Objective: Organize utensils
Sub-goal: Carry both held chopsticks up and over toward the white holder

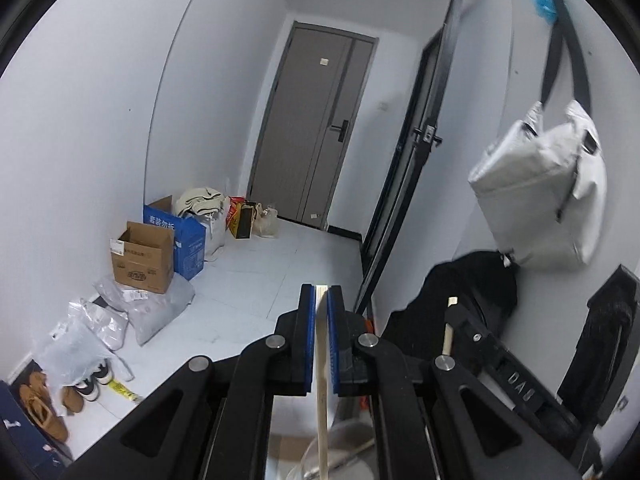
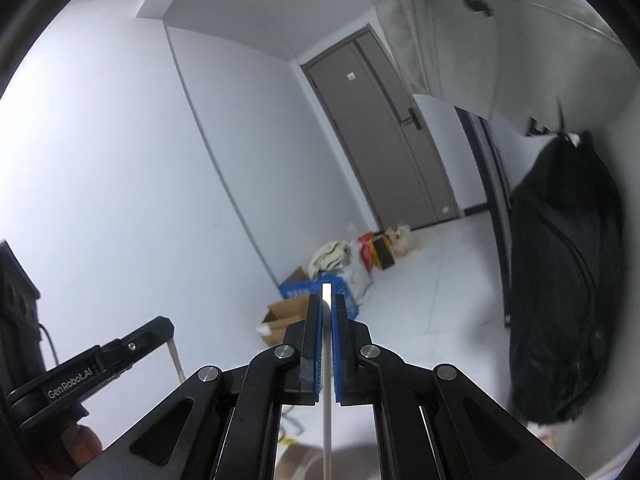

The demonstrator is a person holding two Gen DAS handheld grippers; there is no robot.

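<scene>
In the left wrist view my left gripper (image 1: pixel 321 292) is shut on a pale wooden chopstick (image 1: pixel 321 400). The stick runs up between the blue pads, and its tip shows just above them. To its right, my right gripper (image 1: pixel 454 314) pinches a second pale chopstick (image 1: pixel 448 334). In the right wrist view my right gripper (image 2: pixel 327 300) is shut on that light chopstick (image 2: pixel 327 420), which stands upright between the pads. The left gripper (image 2: pixel 168 330) shows at the lower left with its chopstick (image 2: pixel 176 360) hanging down. Both grippers are raised and face into the room.
Cardboard boxes (image 1: pixel 142 258) and plastic bags (image 1: pixel 160 306) line the left wall on the tiled floor. A grey door (image 1: pixel 312 132) closes the far end. A white bag (image 1: pixel 540 192) and dark clothing (image 1: pixel 472 292) hang at the right. A black backpack (image 2: pixel 560 280) hangs close on the right.
</scene>
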